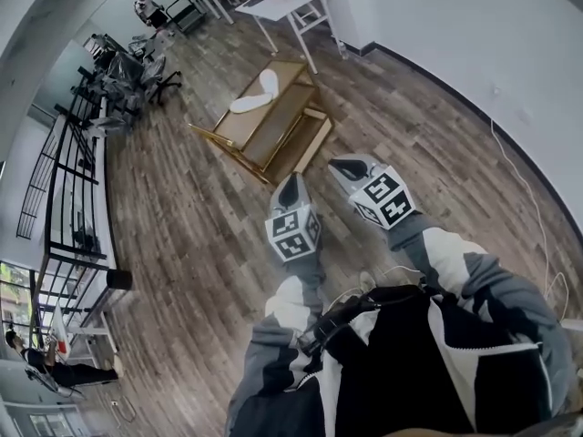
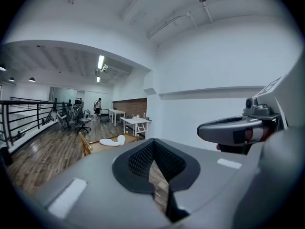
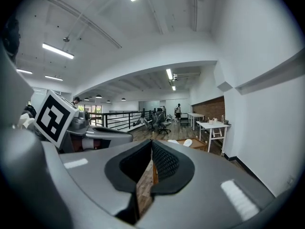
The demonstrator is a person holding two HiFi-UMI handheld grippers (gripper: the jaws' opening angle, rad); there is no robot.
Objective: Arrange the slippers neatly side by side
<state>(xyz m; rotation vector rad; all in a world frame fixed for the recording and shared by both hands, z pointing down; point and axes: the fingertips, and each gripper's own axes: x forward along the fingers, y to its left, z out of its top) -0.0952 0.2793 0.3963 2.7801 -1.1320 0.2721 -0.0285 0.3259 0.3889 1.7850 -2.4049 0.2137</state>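
Two white slippers lie on a low wooden table (image 1: 239,127) some way ahead across the floor. One slipper (image 1: 269,81) lies farther back and the other (image 1: 248,104) nearer, at an angle to each other, toes close. In the left gripper view the slippers (image 2: 113,141) show small and far off; in the right gripper view they (image 3: 184,142) peek over the jaws. My left gripper (image 1: 290,189) and right gripper (image 1: 351,169) are held side by side above the floor, well short of the table. Both are shut with nothing between the jaws.
White desks (image 1: 290,0) stand beyond the table near the white wall on the right. Office chairs (image 1: 137,71) and a black railing (image 1: 73,180) line the left side. A person (image 1: 146,7) is at the far end. A cable (image 1: 524,185) trails along the floor at the right.
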